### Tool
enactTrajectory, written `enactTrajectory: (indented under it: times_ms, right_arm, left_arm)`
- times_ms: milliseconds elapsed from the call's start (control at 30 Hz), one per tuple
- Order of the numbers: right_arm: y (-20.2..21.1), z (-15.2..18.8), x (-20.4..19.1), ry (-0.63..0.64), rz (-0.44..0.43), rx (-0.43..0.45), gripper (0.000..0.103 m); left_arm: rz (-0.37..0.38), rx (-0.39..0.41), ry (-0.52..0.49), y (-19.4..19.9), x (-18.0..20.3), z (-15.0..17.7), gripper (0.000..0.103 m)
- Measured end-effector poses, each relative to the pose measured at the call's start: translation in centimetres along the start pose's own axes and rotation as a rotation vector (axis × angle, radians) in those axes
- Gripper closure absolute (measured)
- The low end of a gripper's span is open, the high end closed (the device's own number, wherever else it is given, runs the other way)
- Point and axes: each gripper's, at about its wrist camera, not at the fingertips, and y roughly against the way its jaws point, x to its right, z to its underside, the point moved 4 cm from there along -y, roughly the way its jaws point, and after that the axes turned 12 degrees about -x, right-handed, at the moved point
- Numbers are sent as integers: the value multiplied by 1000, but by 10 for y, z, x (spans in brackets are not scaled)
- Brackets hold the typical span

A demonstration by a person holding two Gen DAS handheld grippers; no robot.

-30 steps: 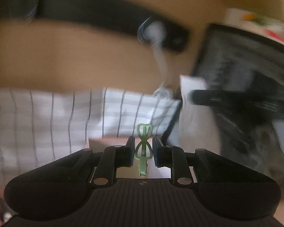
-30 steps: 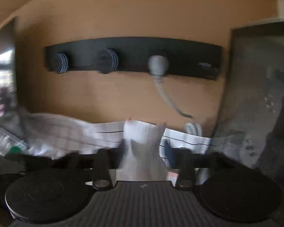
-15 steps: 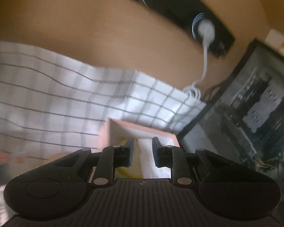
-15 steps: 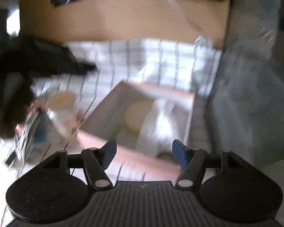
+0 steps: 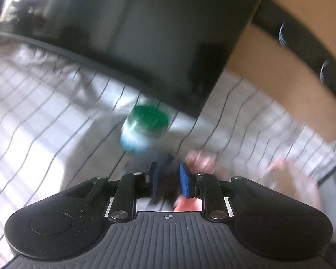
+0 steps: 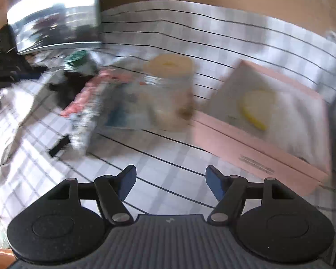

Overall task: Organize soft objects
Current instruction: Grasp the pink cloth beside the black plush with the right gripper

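Note:
In the right wrist view a pink box [image 6: 264, 143] lies open on the checked cloth at the right, with a yellow round soft thing [image 6: 257, 106] and a white soft thing [image 6: 300, 121] inside. My right gripper [image 6: 170, 185] is open and empty, above the cloth in front of the box. In the left wrist view my left gripper [image 5: 168, 180] has its jaws a narrow gap apart, low over a dark blurred thing [image 5: 165, 179] and a pink soft thing [image 5: 201, 159]. The blur hides whether it grips anything.
A green-lidded jar [image 5: 145, 127] stands ahead of the left gripper, also seen in the right wrist view [image 6: 77, 61]. A yellow-lidded jar [image 6: 170, 89] and a pink and silver packet [image 6: 89, 103] lie left of the box. A dark monitor [image 5: 145, 33] stands behind.
The right gripper let go of the white soft thing into the pink box and drew back, open. The left gripper no longer holds the green clip and swung left toward the green-lidded jar.

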Motion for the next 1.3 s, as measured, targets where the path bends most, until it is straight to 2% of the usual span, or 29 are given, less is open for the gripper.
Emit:
enactTrajectory:
  times_ms: [100,167,300,367,467,567,633,667,700,800,900,1000,1167,1300]
  right_arm:
    - [1,-18,-34,106,-18,33,33]
    - [0,-32,-55,190,0,65,33]
    - [-9,-77,-96,309,19,158,33]
    - [-20,-100,-109,315,1,157,33]
    - [-50,-132,-124,307,-13,102,35]
    - [-85,-154,-135,314,49,32,51]
    - [-105,-162,-135,307,84,-17,53]
    - [-112,-165,-133,300,86,-42,63]
    - [-117,-167,-132,291,86,-65,79]
    - [-104,-165,-128,267,58,-59,87]
    - [-67,-158,-122,260,29,1,88]
    - [-47,-146,-111,246,22,12,88]
    - [-51,-104,-85,191,31,-71,89]
    - [-48,-52,-78,166,-47,-159,89]
  left_arm:
    - [1,-49,-20,-3,-10,21,80]
    - [9,-77,-44,-4,-11,33,80]
    - [23,-133,-86,-3,-18,58,80]
    - [43,-159,-86,-1,-22,68,80]
    - [67,-194,-67,-1,-31,81,80]
    - [73,-207,-54,0,-38,86,80]
    - [78,-207,-36,3,-43,88,80]
    - [82,-209,-29,4,-45,88,80]
    - [86,-210,-25,5,-47,90,80]
    - [88,-213,-20,8,-54,91,80]
    - [80,-222,1,3,-59,89,80]
    - [89,-228,6,-3,-56,86,80]
    - [112,-244,-31,-12,-36,83,80]
    - [115,-247,-67,-16,-17,81,80]
